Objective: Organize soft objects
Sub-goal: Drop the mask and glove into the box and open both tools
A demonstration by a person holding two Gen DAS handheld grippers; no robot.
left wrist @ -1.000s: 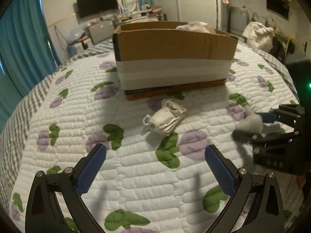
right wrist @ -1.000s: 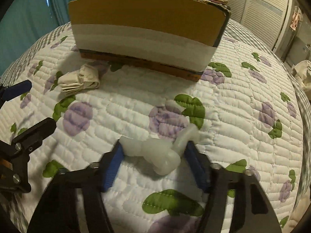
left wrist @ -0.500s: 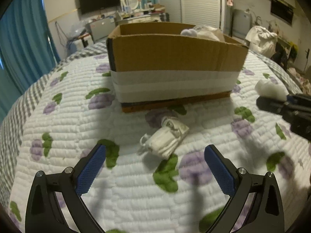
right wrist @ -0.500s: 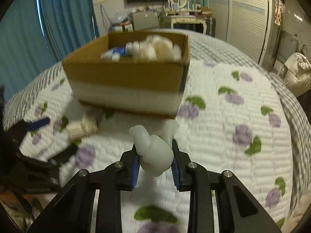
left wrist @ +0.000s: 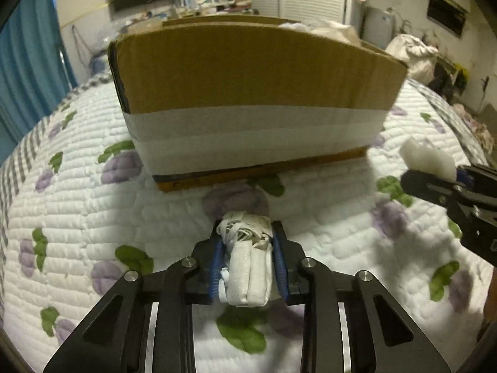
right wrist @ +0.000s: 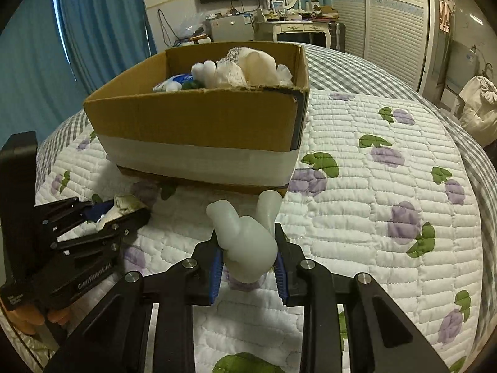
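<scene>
Since a second ago, both grippers have closed on their items. Now the left gripper (left wrist: 247, 248) clamps the folded white cloth bundle with loose straps (left wrist: 248, 267) just above the quilted white bedspread with purple flowers (left wrist: 77, 217), near the front wall of the open brown cardboard box with white tape bands (right wrist: 198, 118). Beside it, the right gripper (right wrist: 248, 248) squeezes the translucent white soft rubbery toy (right wrist: 247, 244), raised before the box, which holds other soft items.
</scene>
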